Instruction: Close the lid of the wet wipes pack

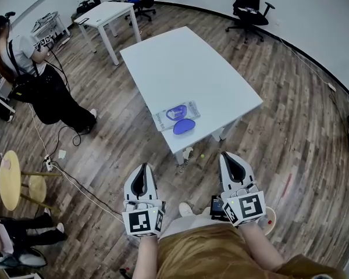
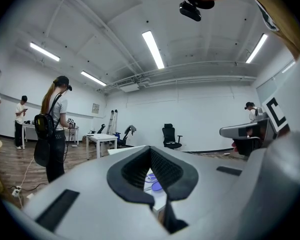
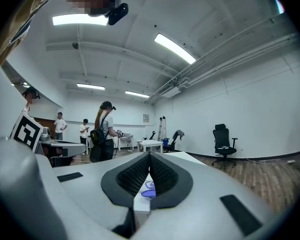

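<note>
The wet wipes pack (image 1: 175, 114) lies flat near the front edge of the white table (image 1: 186, 63), and its blue oval lid (image 1: 184, 126) is flipped open toward me. Both grippers hang well short of the table, over the wooden floor. My left gripper (image 1: 144, 166) and my right gripper (image 1: 225, 155) are both shut, with nothing held. Through the left gripper's (image 2: 150, 148) jaws the pack (image 2: 151, 177) and lid (image 2: 156, 186) show far ahead. The right gripper (image 3: 149, 155) view shows the same pack (image 3: 147, 185) and lid (image 3: 149, 193).
A person with a backpack (image 1: 41, 86) stands left of the table. A second white table (image 1: 107, 13) and a black office chair (image 1: 248, 7) are farther back. A yellow stool (image 1: 10, 179) and floor cables (image 1: 75, 185) lie at the left.
</note>
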`<state>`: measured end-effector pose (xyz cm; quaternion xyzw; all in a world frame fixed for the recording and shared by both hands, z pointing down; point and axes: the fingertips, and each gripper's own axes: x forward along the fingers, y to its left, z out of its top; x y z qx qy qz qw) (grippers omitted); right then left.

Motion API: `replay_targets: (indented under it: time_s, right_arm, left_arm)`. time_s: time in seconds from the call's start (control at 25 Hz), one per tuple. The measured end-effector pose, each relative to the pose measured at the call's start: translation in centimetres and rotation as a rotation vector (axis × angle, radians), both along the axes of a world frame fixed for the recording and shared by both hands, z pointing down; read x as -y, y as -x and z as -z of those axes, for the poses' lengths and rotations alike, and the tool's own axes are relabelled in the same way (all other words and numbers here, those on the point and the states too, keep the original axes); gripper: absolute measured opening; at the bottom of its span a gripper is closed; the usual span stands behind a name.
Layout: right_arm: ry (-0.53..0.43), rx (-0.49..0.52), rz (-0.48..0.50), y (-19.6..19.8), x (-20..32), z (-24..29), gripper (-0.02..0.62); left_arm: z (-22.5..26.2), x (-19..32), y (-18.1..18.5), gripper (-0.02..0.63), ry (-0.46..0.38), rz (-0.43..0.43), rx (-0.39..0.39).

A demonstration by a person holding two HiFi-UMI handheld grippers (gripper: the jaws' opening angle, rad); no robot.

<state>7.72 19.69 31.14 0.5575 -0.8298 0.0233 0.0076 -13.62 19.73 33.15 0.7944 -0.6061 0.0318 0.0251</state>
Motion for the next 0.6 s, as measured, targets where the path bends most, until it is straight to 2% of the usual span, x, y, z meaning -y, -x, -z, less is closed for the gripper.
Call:
replay_targets:
  time_s: [0.32,0.6]
  right_arm:
    - [0.004,0.017,0.030,1.1,1.0,0.1,0.006]
    - [0.005,0.047,0.036,1.2,3.7,0.0,0.006]
  left_arm:
    - [-0.1,1.0,0.4,0.002,0.003,-0.002,-0.004]
    - [-0.5,3.9,0.7,0.002,0.008,0.011,-0.009]
